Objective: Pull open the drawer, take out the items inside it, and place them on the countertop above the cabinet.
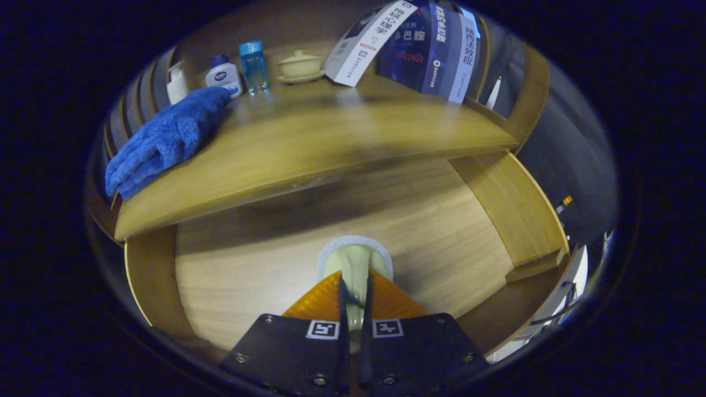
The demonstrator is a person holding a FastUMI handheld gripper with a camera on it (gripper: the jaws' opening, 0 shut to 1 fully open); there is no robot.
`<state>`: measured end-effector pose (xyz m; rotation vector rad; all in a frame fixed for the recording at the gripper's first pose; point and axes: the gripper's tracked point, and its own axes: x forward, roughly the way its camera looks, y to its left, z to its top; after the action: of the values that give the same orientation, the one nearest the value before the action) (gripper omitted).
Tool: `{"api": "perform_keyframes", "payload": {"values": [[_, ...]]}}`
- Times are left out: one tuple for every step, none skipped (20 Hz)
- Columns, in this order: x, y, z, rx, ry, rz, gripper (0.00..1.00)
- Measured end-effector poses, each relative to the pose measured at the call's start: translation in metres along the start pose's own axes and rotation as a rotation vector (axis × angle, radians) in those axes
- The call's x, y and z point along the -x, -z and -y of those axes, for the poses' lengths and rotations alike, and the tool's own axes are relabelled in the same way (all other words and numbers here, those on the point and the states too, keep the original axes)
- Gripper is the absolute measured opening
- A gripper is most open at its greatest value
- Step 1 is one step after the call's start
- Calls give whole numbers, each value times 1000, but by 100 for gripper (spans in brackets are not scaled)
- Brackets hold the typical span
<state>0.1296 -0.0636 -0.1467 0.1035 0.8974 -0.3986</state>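
On the countertop (331, 143) the far left held a blue cloth (165, 140), which lay slumped along the left end with one corner hanging over the front edge. Just beyond it, against the back, stood a white bottle (176, 82), a smaller white bottle with a blue cap (223, 74) and a clear blue bottle (253, 66), close together. Next came a pale lidded cup on its saucer (300, 65), and then a row of books (424, 47), the leftmost leaning, the rest upright against the right end. The middle and front of the countertop lay bare, a wide stretch of wood from the cloth to the right corner. Below the front edge the drawer (474, 242) stood pulled out, its left wall and right wall framing a bare wooden floor on both sides of the fingers. The gripper (353, 309) sat low over the drawer, its fingers drawn nearly together and both pressing on the stem of a pale spoon-shaped scoop (356, 262), whose rounded end pointed away just ahead of the fingertips. An orange ribbed piece (314, 300) showed beneath the scoop on both sides of the fingers; what it was could not be told.
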Motion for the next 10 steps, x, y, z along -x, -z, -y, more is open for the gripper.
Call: {"api": "perform_keyframes", "payload": {"values": [[7,-7,0,-22,-13,37,8],[16,-15,0,-39,-24,76,8],[27,-24,1,-47,-31,115,8],[37,-34,2,-48,-30,155,8],[48,-44,3,-44,-29,193,8],[55,-51,6,-32,-12,220,8],[64,-52,12,-5,21,225,8],[71,-58,14,10,35,241,7],[79,-64,13,12,34,264,8],[88,-71,13,12,36,289,8]]}}
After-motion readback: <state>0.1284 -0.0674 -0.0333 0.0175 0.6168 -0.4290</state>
